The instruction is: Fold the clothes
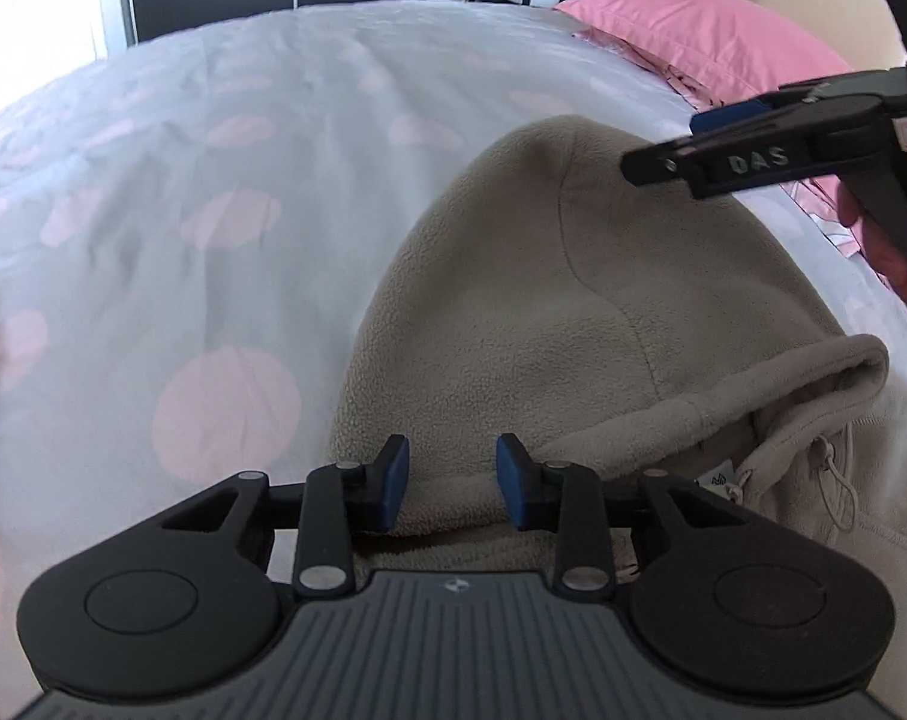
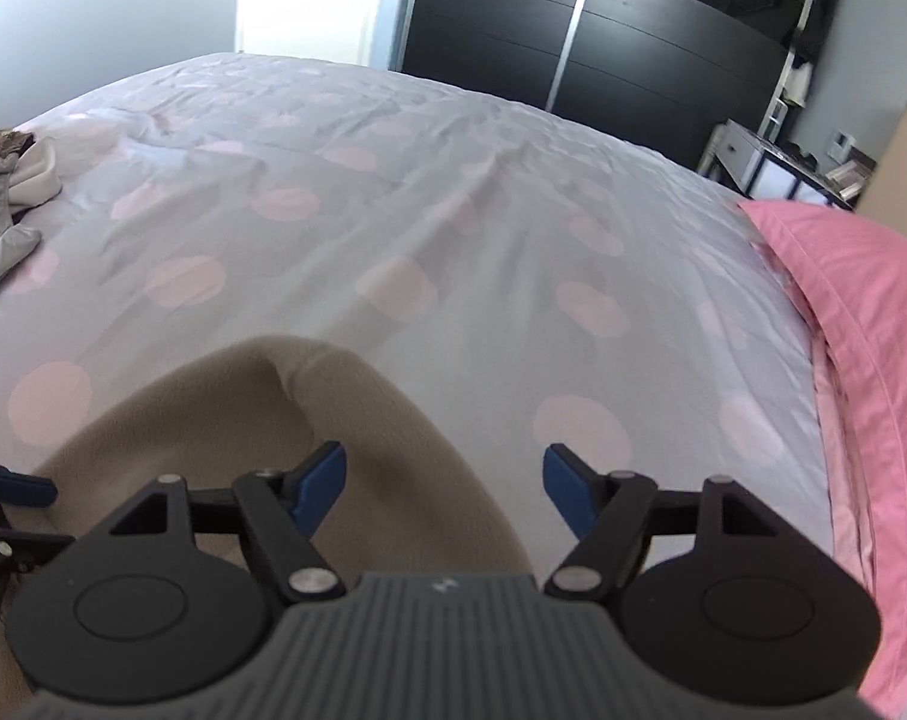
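Left claw (image 1: 452, 483) part-open over the beige fleece hoodie (image 1: 573, 312), gripping nothing; right claw (image 2: 444, 495) wide open, empty

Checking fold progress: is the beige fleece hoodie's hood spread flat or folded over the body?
Spread flat. The hood lies extended on the dotted bedspread, its rolled opening edge showing, not yet turned over the body.

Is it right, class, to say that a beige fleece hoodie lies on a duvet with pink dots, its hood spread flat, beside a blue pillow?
Not quite. The pillow is pink, not blue, as the right wrist view shows. The rest holds: the beige fleece hoodie lies on the duvet with pink dots, its hood spread flat.
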